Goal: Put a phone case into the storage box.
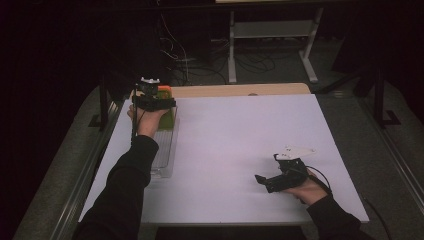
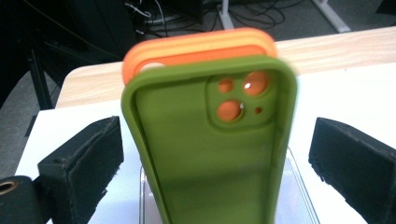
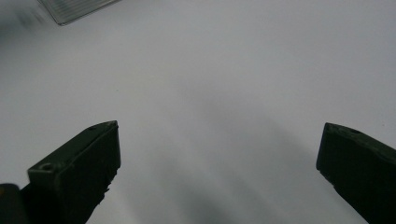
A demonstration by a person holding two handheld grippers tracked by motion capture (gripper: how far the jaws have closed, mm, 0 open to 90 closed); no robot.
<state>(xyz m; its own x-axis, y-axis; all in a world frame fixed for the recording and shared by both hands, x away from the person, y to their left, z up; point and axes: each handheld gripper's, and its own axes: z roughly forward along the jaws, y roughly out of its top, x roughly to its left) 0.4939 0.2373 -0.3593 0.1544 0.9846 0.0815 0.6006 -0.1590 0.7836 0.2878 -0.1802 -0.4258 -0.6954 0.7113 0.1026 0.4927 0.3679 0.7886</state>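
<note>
Nearest the person, on the right side of the white table (image 1: 240, 145), the right claw (image 1: 263, 181) rests low in the right hand (image 1: 307, 191), its jaws spread wide with bare tabletop between them; in the right gripper view a corner of a clear ribbed tray (image 3: 77, 8) shows at the top left. Farther up the left side, the left forearm in a dark sleeve (image 1: 127, 180) reaches along the clear tray (image 1: 162, 150) to the left claw (image 1: 154, 103), which sits at the far end of that tray. In the left gripper view its jaws stand well apart, with a green phone case (image 2: 210, 154) upright between them and clear of both pads (a gap shows on each side), so nothing is gripped. The green phone case stands in the tray with its open side towards the camera, and just behind it stands an orange phone case (image 2: 196, 49), seen through the green one's camera holes. Beyond the white surface lies a wooden strip (image 1: 240, 90).
</note>
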